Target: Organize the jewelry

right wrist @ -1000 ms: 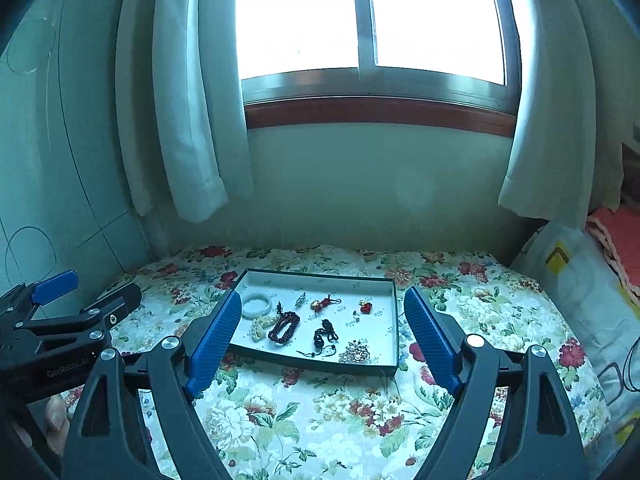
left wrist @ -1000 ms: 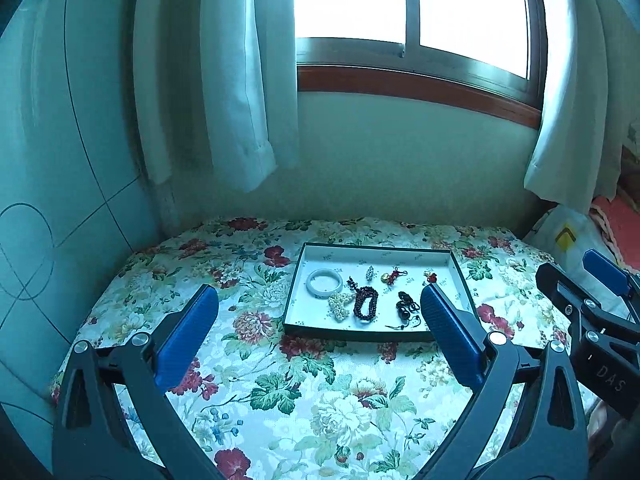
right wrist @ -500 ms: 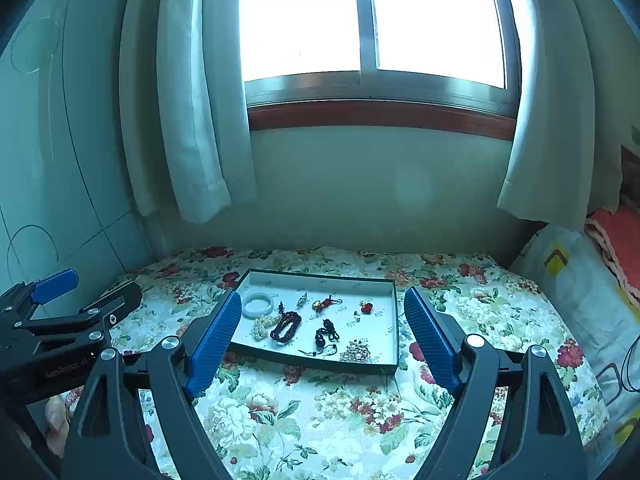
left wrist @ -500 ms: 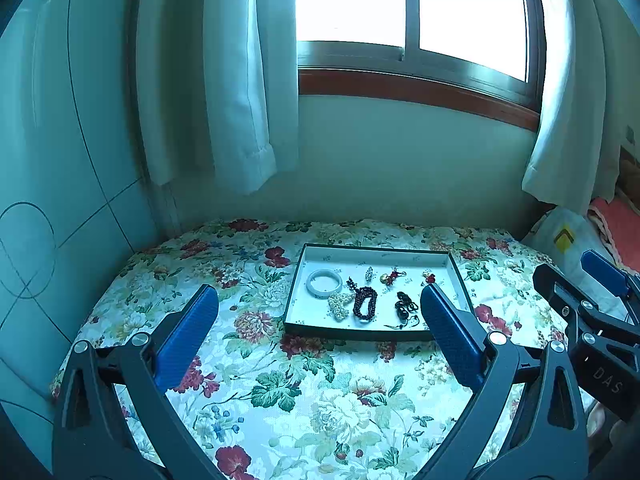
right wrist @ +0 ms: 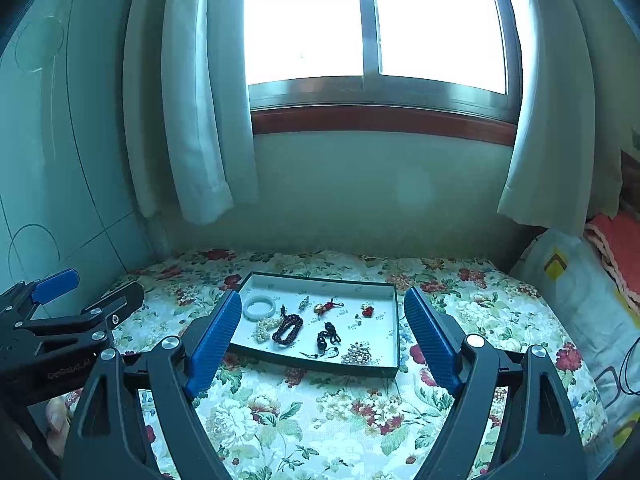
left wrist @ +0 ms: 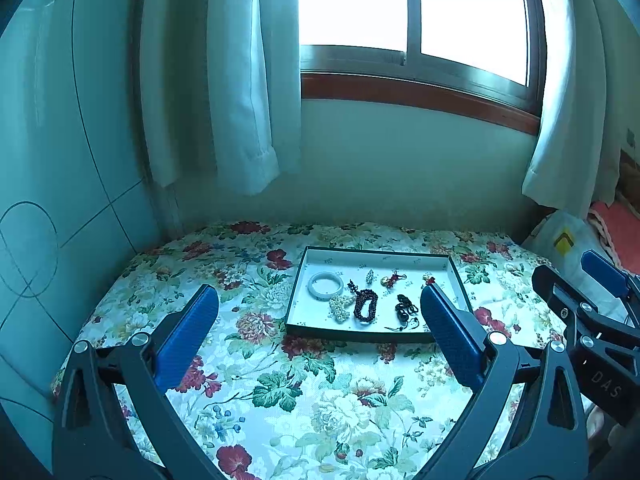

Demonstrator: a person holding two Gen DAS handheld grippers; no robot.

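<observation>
1. the left tool (left wrist: pixel 318 306) is wide apart and holds nothing. its two blue fingers (left wrist: pixel 188 334) hang in the air above the flowery cloth (left wrist: pixel 280 392).
2. the right tool (right wrist: pixel 322 320) is wide apart too, with nothing between its blue fingers (right wrist: pixel 430 340).
3. each tool shows up at the edge of the other one's view, off to the side and well apart from the tray.
4. a flat tray (left wrist: pixel 352 335) with a dark rim and a white inside lies on the flowery cloth, near the wall under the window (right wrist: pixel 372 20).
5. all the jewelry is inside the tray.
6. a pale ring bracelet (left wrist: pixel 325 285) lies flat in the back left part of the tray.
7. a clump of white pearls (left wrist: pixel 340 306) lies just in front of it, beside a dark red bead bracelet (left wrist: pixel 365 305).
8. a black bead string (left wrist: pixel 405 308) lies to the right of the red beads.
9. a small red and gold charm (right wrist: pixel 326 307) sits near the back of the tray, and a little red piece (right wrist: pixel 367 311) lies to its right.
10. a sparkly gold piece (right wrist: pixel 359 354) lies near the front right corner of the tray.
11. white curtains (left wrist: pixel 244 80) hang at both sides of the window.
12. a pillow (right wrist: pixel 576 292) lies at the right side.
</observation>
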